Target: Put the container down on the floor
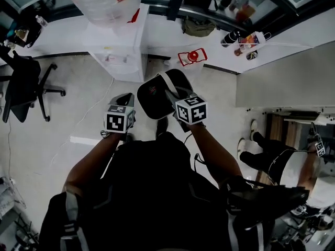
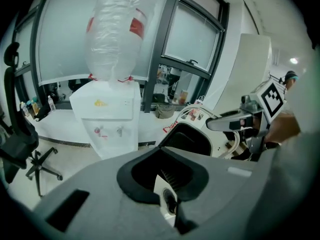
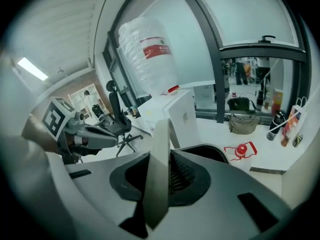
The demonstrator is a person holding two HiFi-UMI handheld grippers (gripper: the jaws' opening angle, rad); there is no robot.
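A: What does the container [image 1: 155, 95] look like?

B: It seems to be hard plastic; smooth and white outside, black inside; the mouth is a rounded oval with a thin rim.

A: Where is it?

B: It is in the air above the pale, smooth floor [image 1: 63, 114], in front of the person and between the two grippers; it does not touch the floor.

A: How do the grippers hold it?

B: The left gripper [image 1: 127, 101] is clamped on the left side of the rim; its own view shows a small white piece of the wall between the jaws. The right gripper [image 1: 174, 95] is clamped on the right side; a thin, flat white wall stands upright between its jaws.

A: And behind?

B: A white boxy dispenser [image 1: 118, 46] with a clear ribbed bottle; a black chair [image 1: 23, 88] at the left.
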